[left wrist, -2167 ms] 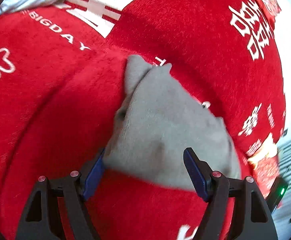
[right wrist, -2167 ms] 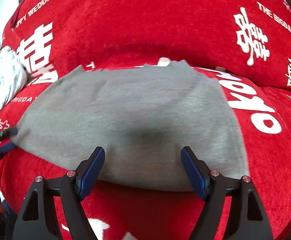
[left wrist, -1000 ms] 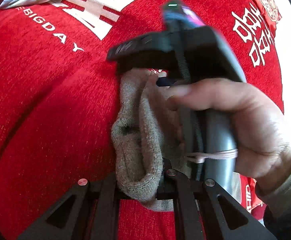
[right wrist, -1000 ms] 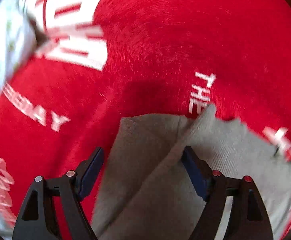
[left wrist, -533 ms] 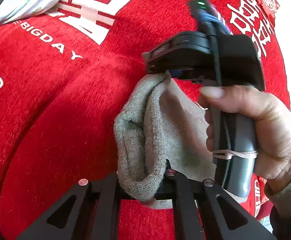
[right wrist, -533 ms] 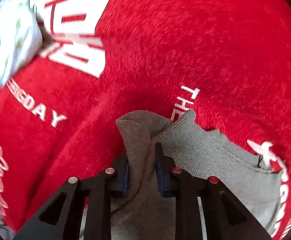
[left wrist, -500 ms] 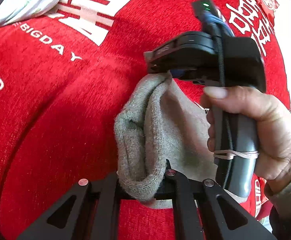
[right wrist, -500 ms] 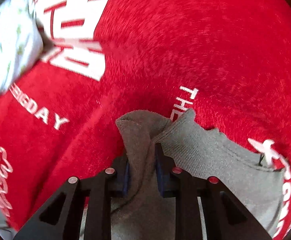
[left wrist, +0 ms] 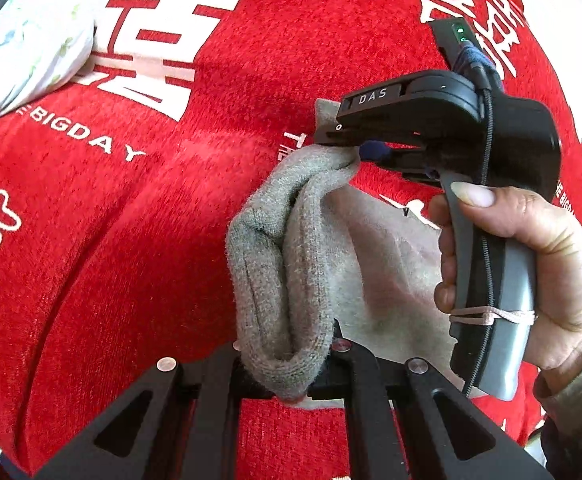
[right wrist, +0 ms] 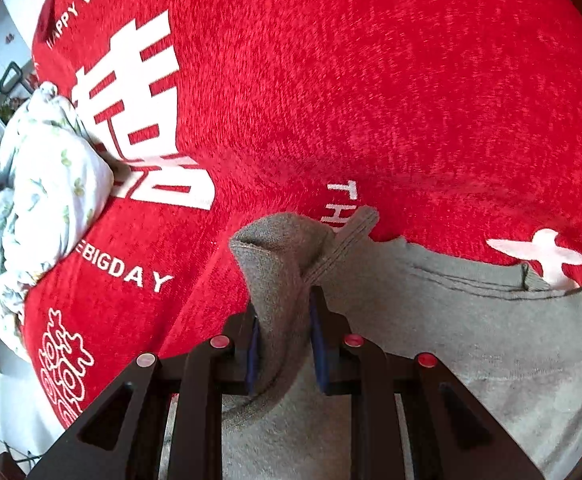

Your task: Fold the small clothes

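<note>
We hold the grey garment [left wrist: 291, 264] by its near edge, bunched and lifted off the red blanket [left wrist: 91, 240]. Our left gripper [left wrist: 287, 364] has its jaws pinching one thick fold; our right gripper [right wrist: 285, 344] has its jaws pinching another. Open red cloth lies ahead and leftward, up to the white floral bundle [right wrist: 43, 192].

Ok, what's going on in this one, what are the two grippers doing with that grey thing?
A person is folding a small grey knit garment on a red cloth with white lettering. Both handheld grippers are pinching one edge of it: the left gripper near the camera, the right gripper at the far corner, held in the person's hand. The rest lies flat.
</note>
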Action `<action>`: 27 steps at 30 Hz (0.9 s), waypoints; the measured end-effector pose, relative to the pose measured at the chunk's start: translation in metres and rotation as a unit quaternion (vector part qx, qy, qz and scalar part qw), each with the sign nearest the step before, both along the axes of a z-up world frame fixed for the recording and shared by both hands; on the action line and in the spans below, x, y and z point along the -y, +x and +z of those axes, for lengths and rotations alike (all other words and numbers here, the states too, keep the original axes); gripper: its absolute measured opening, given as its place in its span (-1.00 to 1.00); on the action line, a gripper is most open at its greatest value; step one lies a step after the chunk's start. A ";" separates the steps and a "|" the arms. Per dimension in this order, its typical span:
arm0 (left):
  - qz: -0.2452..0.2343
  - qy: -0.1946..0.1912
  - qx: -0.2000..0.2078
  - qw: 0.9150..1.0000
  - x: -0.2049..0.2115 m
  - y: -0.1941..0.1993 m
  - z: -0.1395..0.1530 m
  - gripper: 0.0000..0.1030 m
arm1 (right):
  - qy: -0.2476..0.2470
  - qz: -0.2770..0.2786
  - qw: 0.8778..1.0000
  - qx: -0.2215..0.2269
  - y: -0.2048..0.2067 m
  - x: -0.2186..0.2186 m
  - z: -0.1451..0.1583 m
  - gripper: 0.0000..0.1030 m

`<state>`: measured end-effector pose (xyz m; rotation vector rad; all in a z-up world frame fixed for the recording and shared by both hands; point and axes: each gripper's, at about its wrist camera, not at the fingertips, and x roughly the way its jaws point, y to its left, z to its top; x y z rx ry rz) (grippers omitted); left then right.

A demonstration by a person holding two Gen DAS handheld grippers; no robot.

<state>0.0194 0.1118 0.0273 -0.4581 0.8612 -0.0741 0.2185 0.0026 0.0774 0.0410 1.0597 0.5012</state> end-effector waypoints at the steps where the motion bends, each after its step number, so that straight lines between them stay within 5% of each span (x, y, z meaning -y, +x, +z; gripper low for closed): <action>1: -0.001 0.003 0.000 1.000 0.002 0.000 0.001 -0.81 | 0.005 -0.002 1.000 0.000 0.000 0.004 0.001 -0.55; 27: -0.069 0.079 0.004 0.994 0.089 0.018 0.050 -0.81 | 0.109 -0.043 0.993 -0.009 0.007 0.090 0.026 -0.55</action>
